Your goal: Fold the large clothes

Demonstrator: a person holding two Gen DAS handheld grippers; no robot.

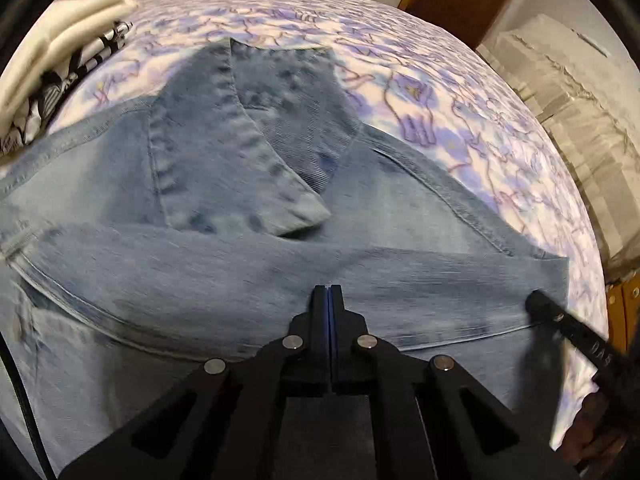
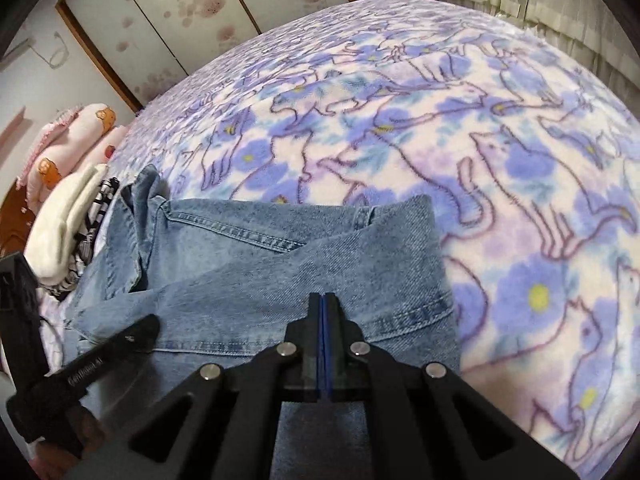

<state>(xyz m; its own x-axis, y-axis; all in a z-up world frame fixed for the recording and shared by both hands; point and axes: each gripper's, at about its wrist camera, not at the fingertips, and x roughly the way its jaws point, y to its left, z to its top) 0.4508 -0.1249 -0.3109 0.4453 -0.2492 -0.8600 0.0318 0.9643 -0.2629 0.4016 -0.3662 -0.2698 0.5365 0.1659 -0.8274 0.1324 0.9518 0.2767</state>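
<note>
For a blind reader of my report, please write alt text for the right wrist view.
A light blue denim garment, partly folded, lies on a bed blanket printed with purple flowers and cat outlines. The right tongs are shut just above the denim, and the left tongs reach in from the lower left. Folded clothes lie at the left edge.

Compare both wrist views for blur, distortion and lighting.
Left wrist view: the denim garment and floral blanket are smeared by motion blur, while the left gripper stays sharp. Right wrist view: crisper, denim stitching and the blanket's cat print readable around the right gripper. Both: fisheye bulges the bed into a dome, corners go black, light is soft and even.
</note>
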